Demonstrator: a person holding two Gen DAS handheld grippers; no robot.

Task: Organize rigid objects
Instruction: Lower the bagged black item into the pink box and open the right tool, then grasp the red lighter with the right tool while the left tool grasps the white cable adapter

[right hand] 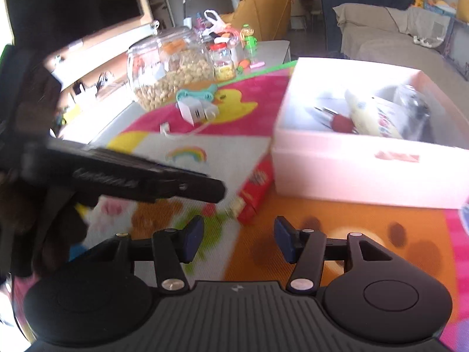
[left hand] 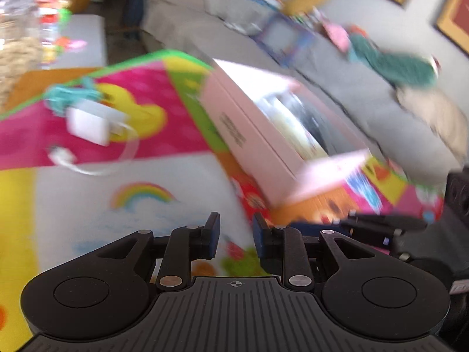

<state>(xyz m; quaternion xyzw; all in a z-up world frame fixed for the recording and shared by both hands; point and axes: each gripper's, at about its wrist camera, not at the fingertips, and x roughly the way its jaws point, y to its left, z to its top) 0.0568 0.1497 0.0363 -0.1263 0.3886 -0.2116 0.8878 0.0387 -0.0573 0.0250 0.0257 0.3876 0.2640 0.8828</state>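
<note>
The box (right hand: 366,173), white and open-topped, sits on the mat (right hand: 337,228) at the right of the right-wrist view. It already holds several items: a yellowish pack, something red, a dark rounded object (blur prevents firmer identification). A red carton (right hand: 255,193) lies on the mat, touching or nearly touching the box's near left corner. Further back on the mat rest a white charger (right hand: 195,111) with its cable and a teal bundle (right hand: 195,95) just behind it. Beyond the mat's edge the worktop carries a large jar (right hand: 171,70) of pale nuts and smaller bottles.

The right claw (right hand: 239,239) is released, fingers well apart and grasping nothing, hovering over the orange patch of the mat near the red carton. The left claw (left hand: 236,240) is likewise parted, with a narrower gap, and empty; in the right-wrist view it appears as a dark body at the left, above the mat. The left-wrist view is heavily blurred, so that hand is judged to be in motion.

Step in hand, as judged: between placements, with loose items remaining outside the box. The red carton is the nearest candidate for the right claw. The next move calls for lowering the parted fingers astride the carton's narrow sides, closing firmly, then lifting clear of the box wall before setting it inside. Risk: the carton's closeness to the box may crowd one finger.
</note>
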